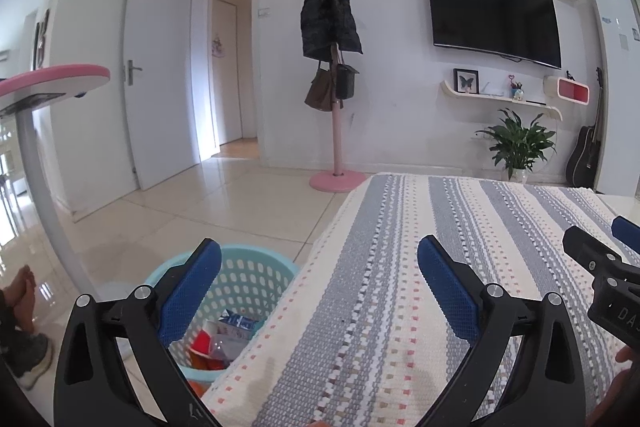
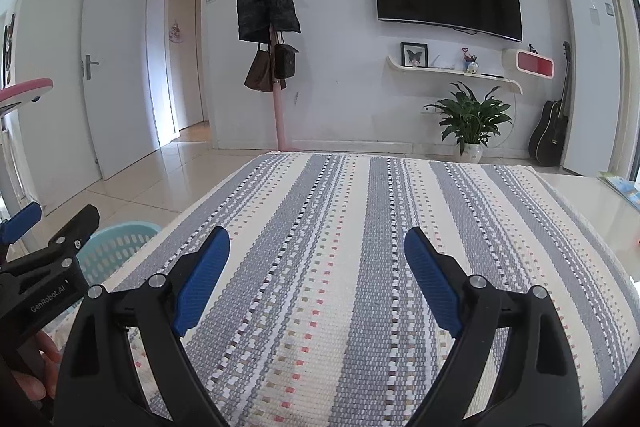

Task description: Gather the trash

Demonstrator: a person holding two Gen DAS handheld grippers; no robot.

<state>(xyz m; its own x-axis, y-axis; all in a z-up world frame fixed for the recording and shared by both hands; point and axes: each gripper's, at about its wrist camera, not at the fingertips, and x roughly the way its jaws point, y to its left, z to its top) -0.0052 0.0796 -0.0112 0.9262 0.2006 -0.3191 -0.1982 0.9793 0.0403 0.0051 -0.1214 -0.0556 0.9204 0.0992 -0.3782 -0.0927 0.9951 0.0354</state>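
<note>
A light blue perforated basket (image 1: 256, 279) stands on the floor beside the table's left edge; it also shows at the left of the right wrist view as the basket (image 2: 116, 247). Inside lie pieces of trash (image 1: 224, 335): a red item, a blue and white wrapper and clear plastic. My left gripper (image 1: 320, 247) is open and empty, one blue finger over the basket, the other over the striped tablecloth (image 1: 460, 219). My right gripper (image 2: 317, 233) is open with nothing between its fingers, low over the striped tablecloth (image 2: 360, 195). No loose trash shows on the cloth.
A pink-topped stand (image 1: 52, 79) rises at the left, with a person's foot and shoe (image 1: 24, 307) on the tiles below it. Farther off are a coat rack (image 1: 338, 131), a potted plant (image 1: 520, 147), a guitar (image 1: 586, 151) and a white fridge (image 2: 592, 67).
</note>
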